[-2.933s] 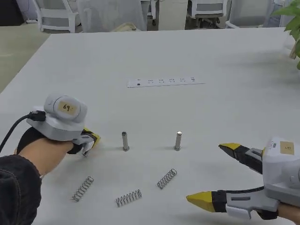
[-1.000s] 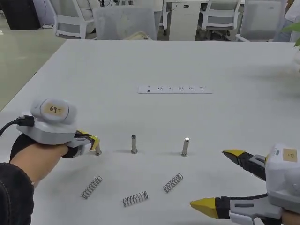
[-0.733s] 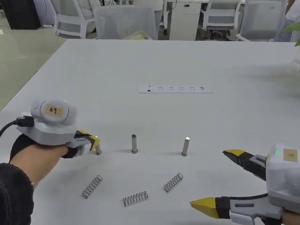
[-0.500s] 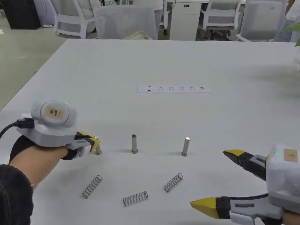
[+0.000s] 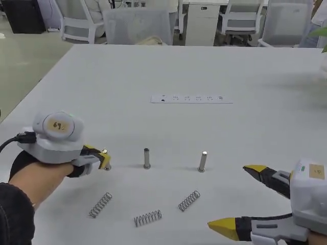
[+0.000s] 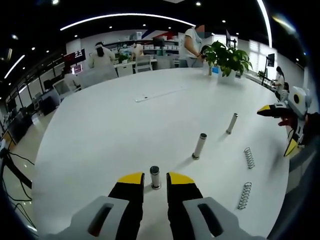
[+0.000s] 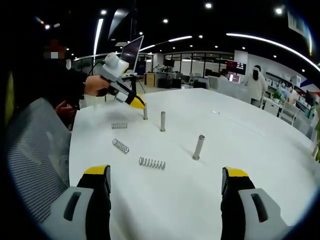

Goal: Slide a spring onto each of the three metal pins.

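We see the left gripper (image 5: 103, 157) at the leftmost pin (image 6: 155, 176), its jaws drawn to a narrow gap with the pin upright between the tips and a sliver of space on either side, while the right gripper (image 5: 228, 195) hangs over the table's near right with jaws spread wide, holding nothing. The middle pin (image 5: 147, 158) and the right pin (image 5: 203, 161) stand bare in the same row, and the left spring (image 5: 100, 204), middle spring (image 5: 147, 218) and right spring (image 5: 189, 200) lie loose on their sides, nearer us than the pins. The white table (image 5: 153, 66) carries a power strip (image 5: 191, 99) farther back, with office chairs (image 5: 135, 25) beyond its far edge.
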`<control>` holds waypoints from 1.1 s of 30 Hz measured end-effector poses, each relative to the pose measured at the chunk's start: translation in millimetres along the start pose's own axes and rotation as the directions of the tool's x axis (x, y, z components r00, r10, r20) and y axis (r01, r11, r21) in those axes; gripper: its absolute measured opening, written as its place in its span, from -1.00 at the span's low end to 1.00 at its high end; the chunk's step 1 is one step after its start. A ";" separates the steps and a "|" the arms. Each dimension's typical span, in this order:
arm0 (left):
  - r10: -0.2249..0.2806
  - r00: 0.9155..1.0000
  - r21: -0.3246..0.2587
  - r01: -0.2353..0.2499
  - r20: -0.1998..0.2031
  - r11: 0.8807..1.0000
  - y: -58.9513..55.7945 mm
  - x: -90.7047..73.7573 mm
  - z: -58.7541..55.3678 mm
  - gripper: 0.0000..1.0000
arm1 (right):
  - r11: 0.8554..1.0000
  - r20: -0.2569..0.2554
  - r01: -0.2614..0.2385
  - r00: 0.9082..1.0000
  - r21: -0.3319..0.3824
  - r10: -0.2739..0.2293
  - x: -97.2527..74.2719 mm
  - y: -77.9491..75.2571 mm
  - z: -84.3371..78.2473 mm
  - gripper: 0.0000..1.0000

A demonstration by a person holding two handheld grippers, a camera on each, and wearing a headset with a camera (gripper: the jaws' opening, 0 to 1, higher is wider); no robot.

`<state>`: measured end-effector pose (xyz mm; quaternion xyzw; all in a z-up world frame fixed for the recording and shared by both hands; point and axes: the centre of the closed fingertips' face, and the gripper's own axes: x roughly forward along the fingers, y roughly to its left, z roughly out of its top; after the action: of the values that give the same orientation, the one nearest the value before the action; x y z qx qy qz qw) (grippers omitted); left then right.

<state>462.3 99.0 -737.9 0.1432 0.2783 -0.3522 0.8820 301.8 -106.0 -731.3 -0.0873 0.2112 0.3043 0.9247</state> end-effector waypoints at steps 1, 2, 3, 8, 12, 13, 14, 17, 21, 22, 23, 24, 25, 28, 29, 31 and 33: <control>0.002 1.000 -0.002 -0.002 0.002 1.000 0.3 -0.7 0.0 -0.78 | 1.000 0.000 0.000 1.000 -0.002 0.000 0.0 -0.1 0.1 0.82; 0.003 1.000 -0.002 -0.003 0.002 1.000 0.5 -1.1 -0.4 -0.77 | 1.000 0.001 0.000 1.000 -0.002 0.000 -0.1 -0.1 0.2 0.82; 0.006 1.000 0.000 -0.006 0.001 1.000 1.0 -1.6 -1.0 -0.75 | 1.000 0.000 0.000 1.000 -0.002 0.000 -0.2 0.0 0.2 0.82; 0.016 1.000 -0.010 -0.016 0.003 1.000 2.9 -4.2 -3.4 -0.68 | 1.000 0.002 0.000 1.000 -0.004 0.000 -0.3 0.1 0.8 0.82; 0.021 1.000 -0.021 -0.020 0.007 1.000 3.1 -6.7 -5.8 -0.64 | 1.000 0.003 0.000 1.000 -0.005 0.000 -0.4 0.5 1.3 0.82; 0.020 1.000 -0.022 -0.020 0.008 1.000 2.9 -7.4 -6.1 -0.64 | 1.000 0.003 0.000 1.000 -0.005 0.000 -0.5 0.5 1.4 0.82; 0.019 1.000 -0.027 -0.019 0.008 0.999 2.6 -8.1 -6.8 -0.64 | 1.000 0.003 0.001 1.000 -0.005 -0.001 -0.7 0.5 1.6 0.82; 0.019 1.000 -0.035 -0.019 0.011 0.999 2.2 -10.1 -8.6 -0.64 | 1.000 0.005 0.002 1.000 -0.006 -0.002 -0.8 0.5 2.0 0.82; 0.009 1.000 -0.045 -0.008 0.010 0.999 -2.0 -13.9 -13.8 -0.63 | 1.000 0.006 0.005 1.000 -0.007 -0.005 -1.5 -0.1 2.6 0.82; 0.007 1.000 -0.044 -0.006 0.009 0.999 -2.7 -14.5 -14.9 -0.63 | 1.000 0.007 0.005 1.000 -0.005 -0.005 -1.5 -0.2 2.7 0.82; 0.005 1.000 -0.044 -0.004 0.008 0.999 -3.6 -15.7 -16.4 -0.63 | 1.000 0.007 0.006 1.000 -0.005 -0.006 -1.7 -0.1 2.8 0.82; 0.004 1.000 -0.045 -0.004 0.008 0.999 -3.8 -16.5 -17.3 -0.63 | 1.000 0.006 0.006 1.000 -0.007 -0.006 -1.8 0.0 3.0 0.82; 0.003 1.000 -0.047 -0.003 0.007 0.999 -4.2 -17.7 -18.3 -0.62 | 1.000 0.007 0.005 1.000 -0.007 -0.005 -1.7 0.3 3.1 0.82; -0.003 1.000 -0.060 0.004 0.011 0.998 -6.3 -21.5 -19.7 -0.61 | 1.000 0.008 0.007 1.000 -0.006 -0.007 -2.0 0.3 3.6 0.82; -0.003 1.000 -0.061 0.004 0.012 0.998 -6.9 -22.8 -20.0 -0.61 | 1.000 0.009 0.007 1.000 -0.006 -0.007 -2.1 0.2 3.6 0.82; -0.014 1.000 -0.060 0.015 0.016 0.998 -10.9 -25.6 -20.5 -0.61 | 1.000 0.010 0.009 1.000 -0.006 -0.009 -2.4 -0.2 3.9 0.82; -0.020 1.000 -0.047 0.020 0.010 0.999 -14.2 -27.4 -23.0 -0.60 | 1.000 0.010 0.010 1.000 -0.006 -0.010 -2.7 -0.1 4.1 0.82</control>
<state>427.0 114.1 -741.0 0.1178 0.2836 -0.3549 0.8830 301.3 -106.4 -726.4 -0.0897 0.2052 0.3007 0.9271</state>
